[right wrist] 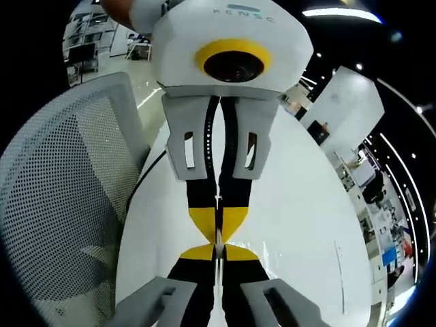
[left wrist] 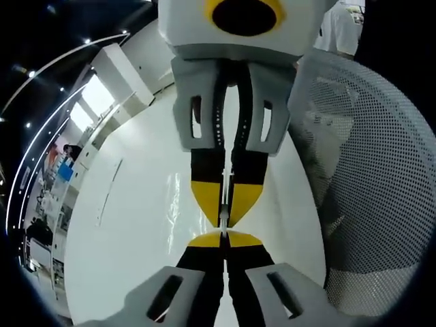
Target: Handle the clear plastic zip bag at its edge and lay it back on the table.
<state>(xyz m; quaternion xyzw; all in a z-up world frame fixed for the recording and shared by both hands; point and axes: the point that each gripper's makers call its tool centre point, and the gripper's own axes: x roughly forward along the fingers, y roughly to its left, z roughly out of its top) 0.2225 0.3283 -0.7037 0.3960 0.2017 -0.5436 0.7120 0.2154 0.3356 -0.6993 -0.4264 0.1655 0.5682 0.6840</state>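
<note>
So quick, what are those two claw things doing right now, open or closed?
Left gripper: shut, jaws pressed together; anything pinched cannot be told.
Right gripper: shut, tip to tip with the left; contents cannot be told.

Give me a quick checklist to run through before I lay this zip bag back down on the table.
1. Left gripper jaws closed: ok.
2. Right gripper jaws closed: ok.
3. Grippers meeting tip to tip: ok.
4. Zip bag edge pinched by both: cannot tell; just a thin pale strip shows between the jaws.
5. White table beneath, bare landing spot: ok.
6. Mesh chair apart from both grippers: ok.
</note>
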